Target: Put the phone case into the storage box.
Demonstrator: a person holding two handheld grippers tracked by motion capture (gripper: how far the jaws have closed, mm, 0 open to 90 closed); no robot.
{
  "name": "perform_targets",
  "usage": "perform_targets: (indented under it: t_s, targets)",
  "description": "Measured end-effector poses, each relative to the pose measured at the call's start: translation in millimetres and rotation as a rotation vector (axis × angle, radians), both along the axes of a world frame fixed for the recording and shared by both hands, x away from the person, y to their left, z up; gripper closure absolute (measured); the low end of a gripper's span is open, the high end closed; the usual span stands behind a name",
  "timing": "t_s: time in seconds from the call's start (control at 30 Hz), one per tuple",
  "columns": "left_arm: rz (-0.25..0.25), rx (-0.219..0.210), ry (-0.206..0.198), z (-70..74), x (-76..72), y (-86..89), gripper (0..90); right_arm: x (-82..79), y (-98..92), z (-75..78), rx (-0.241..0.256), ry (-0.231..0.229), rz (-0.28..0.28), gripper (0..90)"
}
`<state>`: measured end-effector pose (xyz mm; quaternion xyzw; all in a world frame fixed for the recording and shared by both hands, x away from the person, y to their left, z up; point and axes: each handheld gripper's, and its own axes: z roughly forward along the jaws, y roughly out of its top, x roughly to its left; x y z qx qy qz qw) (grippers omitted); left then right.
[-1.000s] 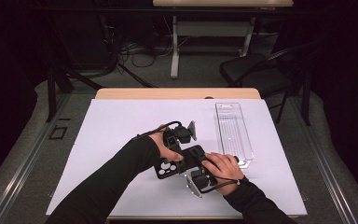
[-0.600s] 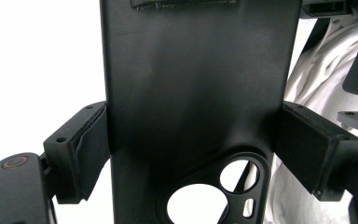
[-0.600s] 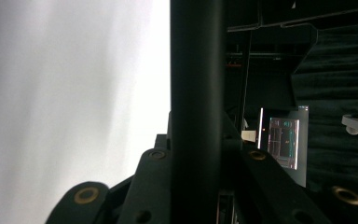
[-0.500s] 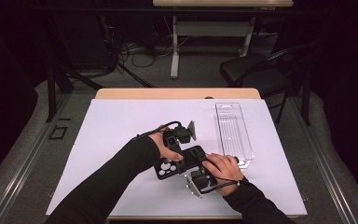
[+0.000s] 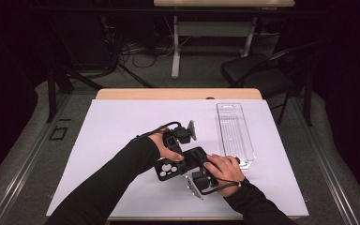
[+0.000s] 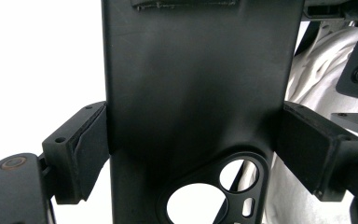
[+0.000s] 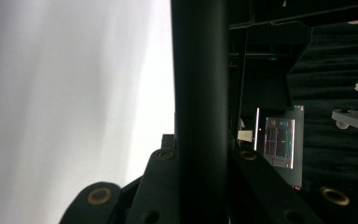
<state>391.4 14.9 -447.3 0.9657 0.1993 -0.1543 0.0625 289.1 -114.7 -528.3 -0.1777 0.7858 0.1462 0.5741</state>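
A black phone case (image 5: 168,169) with a camera cutout is held low over the white sheet (image 5: 112,140), near the front middle of the table. My left gripper (image 5: 177,151) comes at it from behind. In the left gripper view both pads (image 6: 81,154) press the case (image 6: 196,93) across its width, cutout (image 6: 214,193) nearest the camera. My right gripper (image 5: 198,168) holds the case from the front right. In the right gripper view the case (image 7: 199,84) stands edge-on, clamped between the jaws of the right gripper (image 7: 200,161).
A clear plastic package tray (image 5: 234,133) lies lengthwise on the sheet to the right of the hands. The wooden table edge (image 5: 178,93) runs along the back. A chair (image 5: 258,70) and another table's legs stand beyond it.
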Motion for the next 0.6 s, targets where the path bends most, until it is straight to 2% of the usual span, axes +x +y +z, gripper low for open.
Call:
perform_targets:
  t_s: [0.6]
  targets:
    - [0.005,-0.014,0.007,1.2,0.7,0.8,13.8,0.1,-1.1,1.7,-0.004,-0.007,0.002,88.2]
